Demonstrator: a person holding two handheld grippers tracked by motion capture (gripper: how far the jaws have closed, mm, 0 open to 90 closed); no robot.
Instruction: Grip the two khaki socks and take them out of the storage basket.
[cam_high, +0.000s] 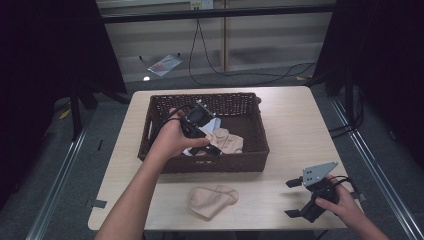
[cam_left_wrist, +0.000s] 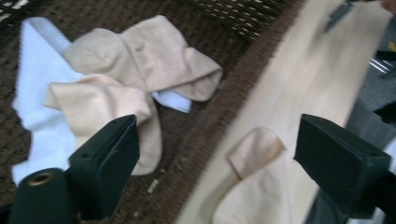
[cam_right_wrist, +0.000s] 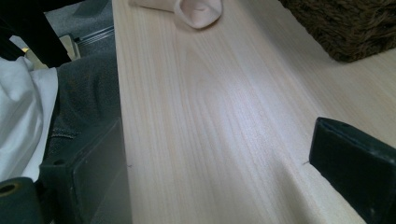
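A dark wicker basket (cam_high: 215, 164) stands mid-table with beige socks (cam_high: 227, 141) and a white sock (cam_high: 213, 124) inside. My left gripper (cam_high: 210, 149) hovers over them, jaws wide apart with nothing between the pads. In the left gripper view, my left gripper (cam_left_wrist: 219, 140) looks down on two beige socks (cam_left_wrist: 154, 56) lying on the white sock (cam_left_wrist: 37, 93). Another beige sock (cam_high: 212, 200) lies on the table in front of the basket. My right gripper (cam_high: 291, 198) rests open at the front right, and in its own view my right gripper (cam_right_wrist: 219, 154) holds nothing.
The wooden table (cam_high: 300, 130) has bare room right of the basket. The loose beige sock (cam_right_wrist: 196, 9) and a corner of the basket (cam_right_wrist: 345, 28) lie far ahead in the right gripper view. Black curtains flank the table, and cables run on the floor behind.
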